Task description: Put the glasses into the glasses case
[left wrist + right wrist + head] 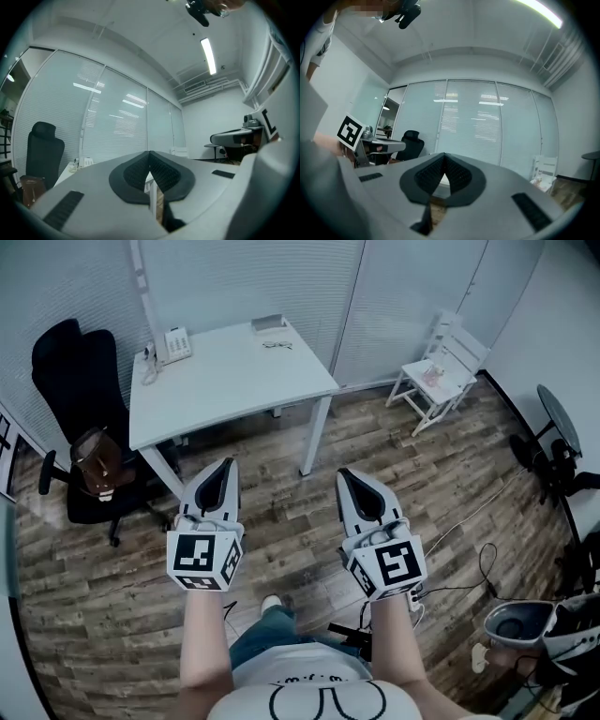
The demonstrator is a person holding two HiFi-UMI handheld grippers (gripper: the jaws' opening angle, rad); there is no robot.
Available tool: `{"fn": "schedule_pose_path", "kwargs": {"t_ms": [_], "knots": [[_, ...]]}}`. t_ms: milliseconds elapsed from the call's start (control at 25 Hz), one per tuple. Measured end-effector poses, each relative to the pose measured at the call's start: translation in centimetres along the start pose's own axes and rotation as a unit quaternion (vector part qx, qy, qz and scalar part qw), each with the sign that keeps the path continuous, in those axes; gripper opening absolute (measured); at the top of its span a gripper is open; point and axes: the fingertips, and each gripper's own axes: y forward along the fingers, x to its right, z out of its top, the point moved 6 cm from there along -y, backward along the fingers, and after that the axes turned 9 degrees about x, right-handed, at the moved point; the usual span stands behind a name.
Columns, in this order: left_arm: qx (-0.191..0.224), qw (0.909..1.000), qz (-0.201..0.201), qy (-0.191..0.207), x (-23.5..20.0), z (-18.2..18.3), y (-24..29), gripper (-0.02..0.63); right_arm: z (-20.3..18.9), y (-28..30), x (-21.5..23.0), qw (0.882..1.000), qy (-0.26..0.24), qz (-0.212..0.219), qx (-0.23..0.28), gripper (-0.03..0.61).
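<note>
1. The left gripper (pixel 229 465) and the right gripper (pixel 344 474) are held level above the wooden floor. The fingers of each are pressed together, and nothing is held between them. If they are not opened before the grasp, the glasses are likely to be pushed and not taken.
2. The glasses (pixel 277 344) are seen on the far part of the white counter (pixel 225 381), just beside the glasses case (pixel 269 322), and well apart from both grippers. As both things lie near the far edge, one of them can be knocked off by a careless push.
3. It cannot be told at this small size whether the case is open or closed. If it is closed and the glasses are forced against it, the thin frame can be bent.
4. A telephone (pixel 174 343) with its cord is placed at the far left corner. The cord can be caught if the left gripper is carried too wide.
5. An office chair (pixel 80 381) with a brown bag (pixel 98 463) stands at the left of the counter, and cables (pixel 450 540) lie on the floor at the right. A stumble can be caused if the way is not watched.
</note>
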Motion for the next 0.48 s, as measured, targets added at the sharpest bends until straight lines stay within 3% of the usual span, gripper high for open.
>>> {"fn": "schedule_pose_path", "kwargs": {"t_ms": [240, 480], "knots": [[0.011, 0.9999, -0.009, 0.005, -3.9, 0.0, 3.7, 0.017, -0.6, 5.3, 0.7, 1.0, -0.014, -0.005, -0.004, 0.011], [0.005, 0.9998, -0.017, 0.007, -5.5, -1.4, 7.3, 0.017, -2.5, 8.6, 3.4, 1.0, 0.003, -0.022, -0.01, 0.009]]}}
